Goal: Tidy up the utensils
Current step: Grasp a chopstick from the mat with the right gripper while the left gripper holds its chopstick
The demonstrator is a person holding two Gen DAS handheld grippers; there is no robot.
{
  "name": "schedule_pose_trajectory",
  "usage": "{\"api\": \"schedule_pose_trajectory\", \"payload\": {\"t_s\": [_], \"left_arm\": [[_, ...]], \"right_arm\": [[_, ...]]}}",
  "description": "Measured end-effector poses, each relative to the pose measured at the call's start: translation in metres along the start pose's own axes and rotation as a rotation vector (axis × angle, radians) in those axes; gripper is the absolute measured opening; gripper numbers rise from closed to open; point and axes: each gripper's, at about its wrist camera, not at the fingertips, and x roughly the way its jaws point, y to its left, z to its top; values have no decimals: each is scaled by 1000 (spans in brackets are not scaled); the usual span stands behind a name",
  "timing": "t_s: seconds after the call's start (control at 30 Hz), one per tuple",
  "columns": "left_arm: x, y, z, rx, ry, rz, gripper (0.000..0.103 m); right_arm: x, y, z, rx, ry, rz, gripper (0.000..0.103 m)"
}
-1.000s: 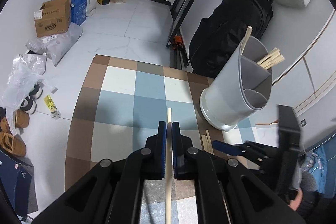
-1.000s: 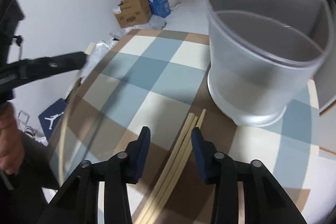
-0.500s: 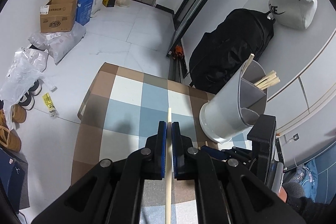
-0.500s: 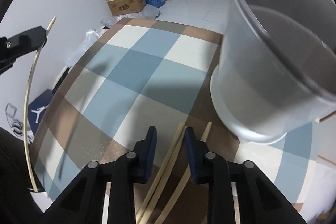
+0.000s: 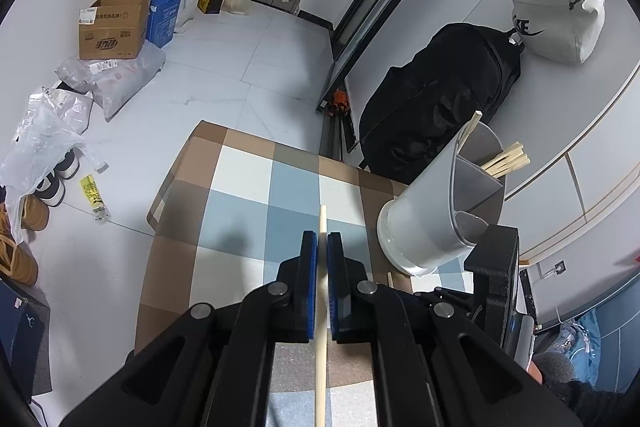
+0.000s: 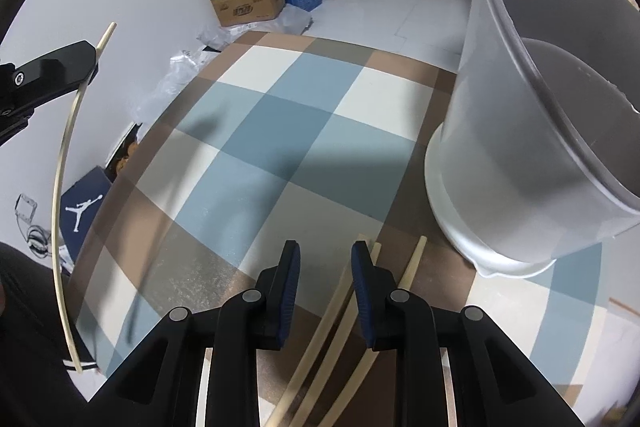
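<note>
The chopsticks on the table (image 6: 340, 339) run out of the right wrist view's bottom edge, their near ends unseen. The grey holder (image 6: 532, 131) is cropped at the top and right there, its compartments hidden. In the left wrist view, the held chopstick (image 5: 321, 367) leaves the frame below the jaws.
</note>
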Motion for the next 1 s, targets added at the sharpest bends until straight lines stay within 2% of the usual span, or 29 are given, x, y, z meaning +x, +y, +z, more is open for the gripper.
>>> {"api": "schedule_pose_trajectory", "payload": {"t_s": [0.17,0.37,0.47,0.53,0.63,0.73,1.0], "left_arm": [[-1,-1,0,2,-3,-4,1],[-1,-1,0,0,-5,-5,1],[-1,-3,0,3,-10,-3,1],[-2,-4,0,5,-17,-3,1],[-4,-6,1,11,-34,-4,1],[-7,-11,1,31,-60,-6,1],[-11,-21,-1,63,-88,-14,1]], "right_arm": [[1,-12,-3,58,-2,20,25],[2,-4,-2,16,-1,-11,27],[4,-1,1,6,1,-44,22],[5,3,2,-14,3,-72,11],[4,3,0,-21,0,-78,8],[-3,3,-2,-9,-36,-71,6],[-47,-4,-1,47,-198,-1,5]]}}
